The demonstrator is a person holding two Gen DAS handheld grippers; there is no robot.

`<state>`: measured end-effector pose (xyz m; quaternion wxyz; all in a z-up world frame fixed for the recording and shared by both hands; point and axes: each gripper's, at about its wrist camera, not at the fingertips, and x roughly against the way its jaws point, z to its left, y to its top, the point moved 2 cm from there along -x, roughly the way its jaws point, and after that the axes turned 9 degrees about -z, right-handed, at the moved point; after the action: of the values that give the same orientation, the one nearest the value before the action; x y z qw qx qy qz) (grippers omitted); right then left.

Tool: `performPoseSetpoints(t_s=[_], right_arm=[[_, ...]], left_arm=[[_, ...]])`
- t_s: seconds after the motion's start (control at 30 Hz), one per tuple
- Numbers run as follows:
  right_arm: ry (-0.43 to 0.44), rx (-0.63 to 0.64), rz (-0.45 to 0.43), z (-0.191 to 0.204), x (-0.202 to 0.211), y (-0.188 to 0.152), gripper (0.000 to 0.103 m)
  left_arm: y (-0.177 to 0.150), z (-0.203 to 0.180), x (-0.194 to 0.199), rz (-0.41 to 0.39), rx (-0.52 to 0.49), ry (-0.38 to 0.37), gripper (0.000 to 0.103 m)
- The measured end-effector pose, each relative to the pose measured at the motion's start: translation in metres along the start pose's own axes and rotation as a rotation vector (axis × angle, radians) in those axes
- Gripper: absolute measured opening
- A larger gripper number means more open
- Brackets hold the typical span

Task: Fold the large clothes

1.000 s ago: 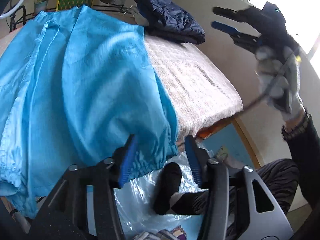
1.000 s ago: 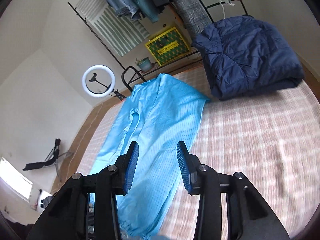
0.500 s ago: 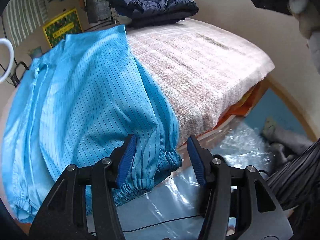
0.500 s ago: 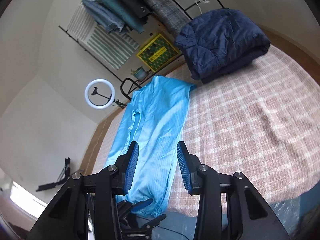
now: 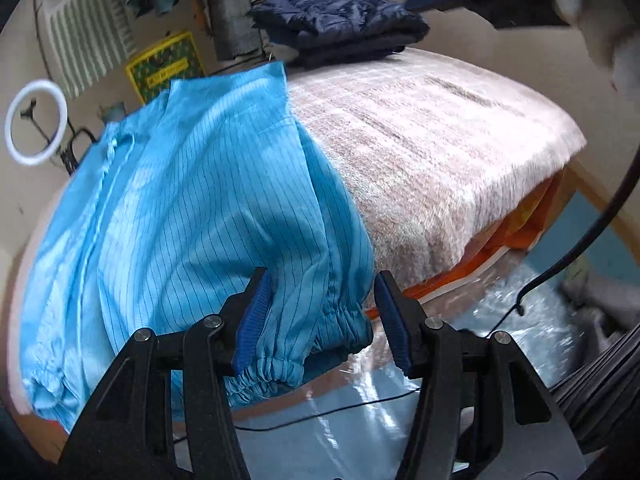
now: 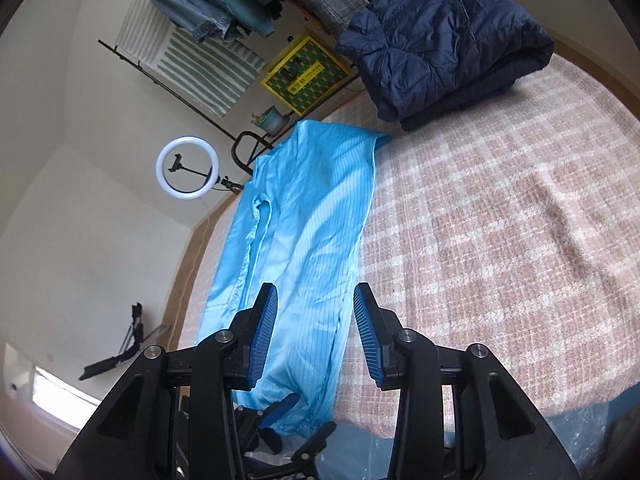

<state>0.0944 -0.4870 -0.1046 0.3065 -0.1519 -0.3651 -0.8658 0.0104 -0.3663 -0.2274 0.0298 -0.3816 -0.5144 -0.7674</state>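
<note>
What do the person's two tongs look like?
Both the left tongs and the right tongs have black angular frames with silver bolts and blue ribbed pads. A thin black cable hangs near a pale glove.

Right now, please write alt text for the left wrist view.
The open left gripper frames the elastic cuff of a light blue garment hanging over the bed edge. A folded navy jacket lies behind.

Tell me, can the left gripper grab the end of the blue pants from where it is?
Probably yes. The left gripper is open, and the gathered cuff of the blue pants hangs over the bed edge right between its fingers, with nothing blocking it.
</note>
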Motion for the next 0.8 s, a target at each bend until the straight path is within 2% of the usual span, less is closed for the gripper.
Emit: performPoseSetpoints(t_s=[0.03, 0.1, 0.17, 0.23, 0.27, 0.3, 0.47, 0.53, 0.6, 0.67, 0.8], right_arm=[[0.004, -0.003, 0.003, -0.001, -0.001, 0.000, 0.038], [-0.002, -0.014, 0.004, -0.004, -0.003, 0.001, 0.038], [-0.010, -0.041, 0.006, -0.010, -0.008, 0.004, 0.038], [-0.024, -0.066, 0.010, -0.016, -0.015, 0.007, 0.038], [-0.030, -0.072, 0.015, -0.019, -0.021, 0.009, 0.038], [-0.043, -0.072, 0.021, -0.021, -0.028, 0.012, 0.038], [-0.093, -0.067, 0.062, -0.031, -0.078, 0.025, 0.038], [-0.103, -0.083, 0.074, -0.034, -0.103, 0.030, 0.038], [-0.092, -0.111, 0.090, -0.038, -0.128, 0.033, 0.041], [-0.110, -0.125, 0.105, -0.042, -0.152, 0.035, 0.055], [-0.140, -0.118, 0.131, -0.041, -0.193, 0.038, 0.055]], left_arm=[[-0.001, -0.001, -0.001, -0.011, -0.021, 0.009, 0.055], [-0.001, 0.000, -0.002, -0.028, -0.029, 0.019, 0.048], [-0.001, 0.003, -0.001, -0.037, -0.019, 0.002, 0.045], [0.001, 0.007, 0.002, -0.045, 0.002, -0.036, 0.033], [0.002, 0.010, 0.003, -0.045, 0.024, -0.049, 0.019], [0.004, 0.017, 0.005, -0.039, 0.069, -0.072, 0.010], [0.009, 0.058, 0.014, -0.011, 0.357, -0.199, 0.007], [0.012, 0.070, 0.021, -0.020, 0.436, -0.229, 0.007], [0.016, 0.078, 0.029, -0.039, 0.493, -0.253, 0.007], [0.019, 0.084, 0.037, -0.056, 0.536, -0.268, 0.007], [0.024, 0.093, 0.048, -0.076, 0.612, -0.297, 0.006]])
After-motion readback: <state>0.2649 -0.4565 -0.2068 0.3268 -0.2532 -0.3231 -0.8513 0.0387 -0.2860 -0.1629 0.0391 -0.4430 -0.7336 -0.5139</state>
